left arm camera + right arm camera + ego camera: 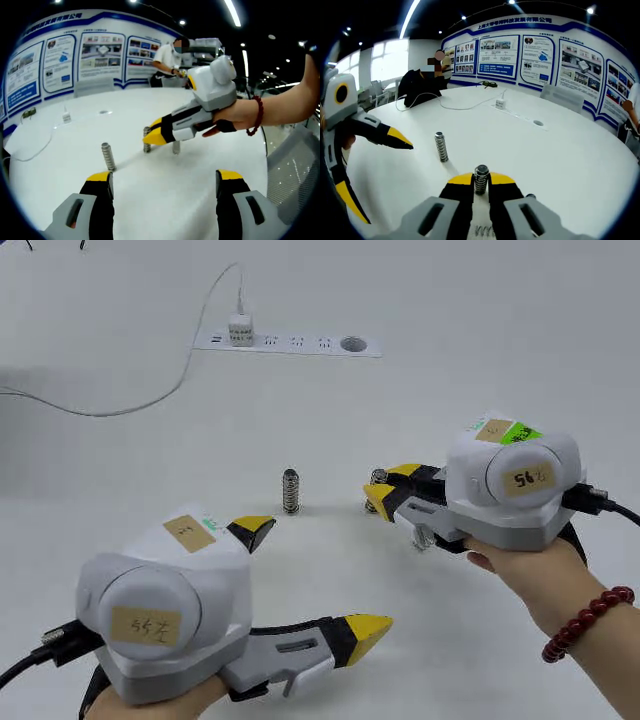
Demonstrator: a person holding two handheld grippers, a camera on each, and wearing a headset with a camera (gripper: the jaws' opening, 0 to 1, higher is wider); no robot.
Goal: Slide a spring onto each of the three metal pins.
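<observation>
A metal pin wearing a spring [291,490] [107,156] [440,146] stands upright mid-table. My right gripper [377,496] [481,183] is shut on a second spring [481,178] [146,140] that sits on a pin, with the yellow tips pinching its coils. A third pin [425,538] [176,146] stands under the right gripper's body, mostly hidden. A loose spring [485,231] lies on the table between the right jaws, near their base. My left gripper [310,580] [165,176] hovers open at the near left and holds nothing.
A white power strip [290,342] [520,114] with a plugged-in charger [240,328] lies at the back. Its cable [150,400] trails off to the left. The table [450,390] is white. People stand beyond it in the gripper views.
</observation>
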